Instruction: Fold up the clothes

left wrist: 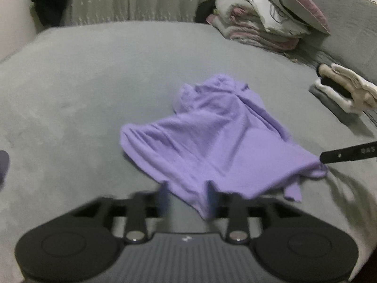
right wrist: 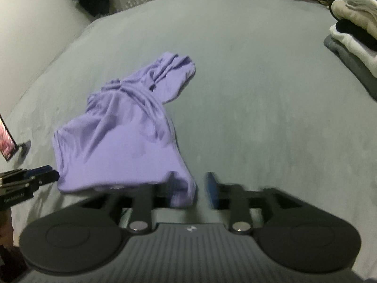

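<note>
A lilac garment [left wrist: 212,136] lies crumpled on the grey bed [left wrist: 82,94], its far end bunched up. My left gripper [left wrist: 187,188] is at the garment's near hem, with its fingers apart. The hem hangs loosely between them and no pad presses on it. In the right wrist view the same garment [right wrist: 117,129] lies left of centre. My right gripper [right wrist: 190,184] is open at the near right corner, which drapes over the left finger [right wrist: 172,184]; the blue-padded right finger [right wrist: 211,188] stands clear of the cloth. Each gripper shows at the edge of the other's view: right finger [left wrist: 348,154], left gripper [right wrist: 35,176].
A pile of folded bedding and a pillow [left wrist: 266,16] sits at the bed's far right. A stack of folded clothes [right wrist: 353,35] lies on the right side. A lit screen on a small stand [right wrist: 7,141] is at the left edge, and a curtain [left wrist: 141,0] hangs behind the bed.
</note>
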